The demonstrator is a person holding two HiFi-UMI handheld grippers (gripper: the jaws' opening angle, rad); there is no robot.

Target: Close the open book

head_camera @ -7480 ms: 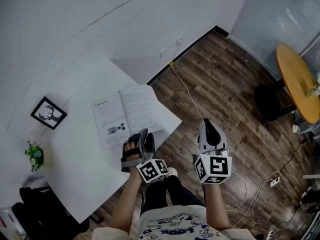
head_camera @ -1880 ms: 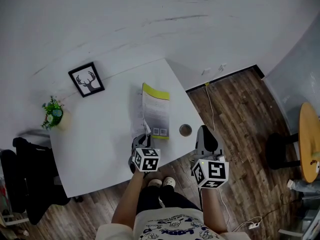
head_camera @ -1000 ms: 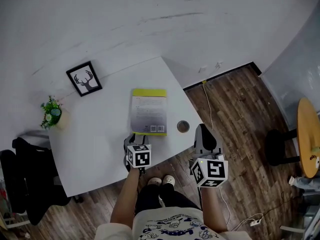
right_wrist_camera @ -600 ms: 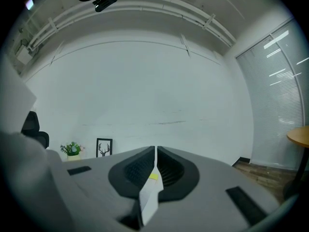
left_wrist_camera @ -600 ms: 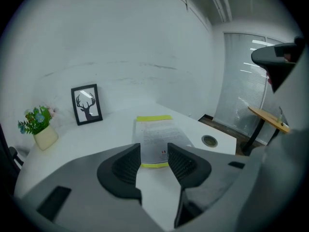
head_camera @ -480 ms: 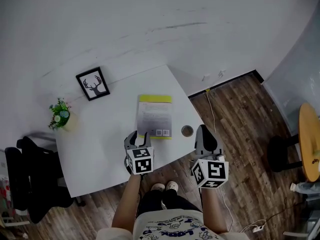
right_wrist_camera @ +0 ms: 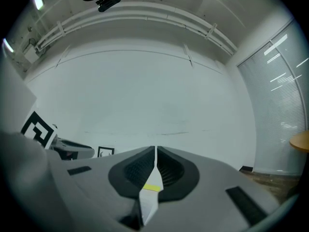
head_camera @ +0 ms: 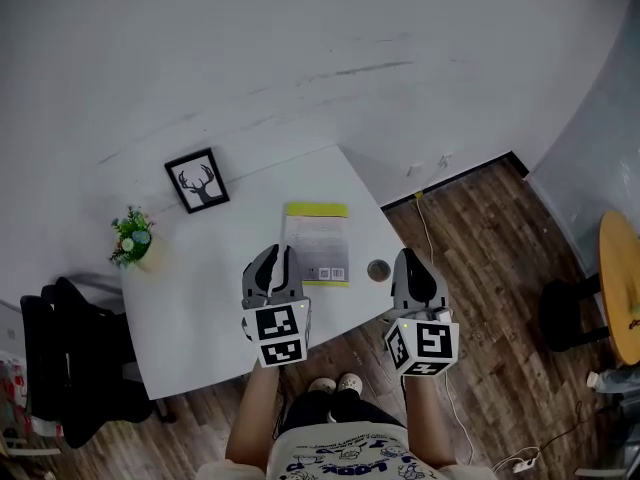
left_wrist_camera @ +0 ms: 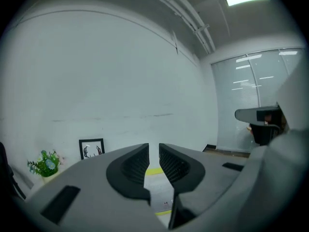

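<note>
The book point(head_camera: 317, 244) lies closed and flat on the white table point(head_camera: 200, 308), its yellow-green band at the far edge. My left gripper point(head_camera: 275, 259) hangs above the table just left of the book's near corner. Its jaws are closing, a narrow gap still shows, and nothing is between them. In the left gripper view the book point(left_wrist_camera: 156, 171) shows below through the gap of the left gripper point(left_wrist_camera: 153, 151). My right gripper point(head_camera: 413, 265) hovers off the table's right edge, shut and empty. In its own view the right gripper point(right_wrist_camera: 155, 152) has the book point(right_wrist_camera: 151, 188) beneath it.
A framed deer picture point(head_camera: 197, 179) and a small potted plant point(head_camera: 133, 236) stand at the table's far left. A small round disc point(head_camera: 378, 269) sits by the book's right side. A black chair point(head_camera: 60, 358) is left of the table, an orange round table point(head_camera: 625, 288) at far right.
The book's cover came down and it now lies closed. My left gripper lifted from the book's near edge and its jaws narrowed. The right gripper rose slightly.
</note>
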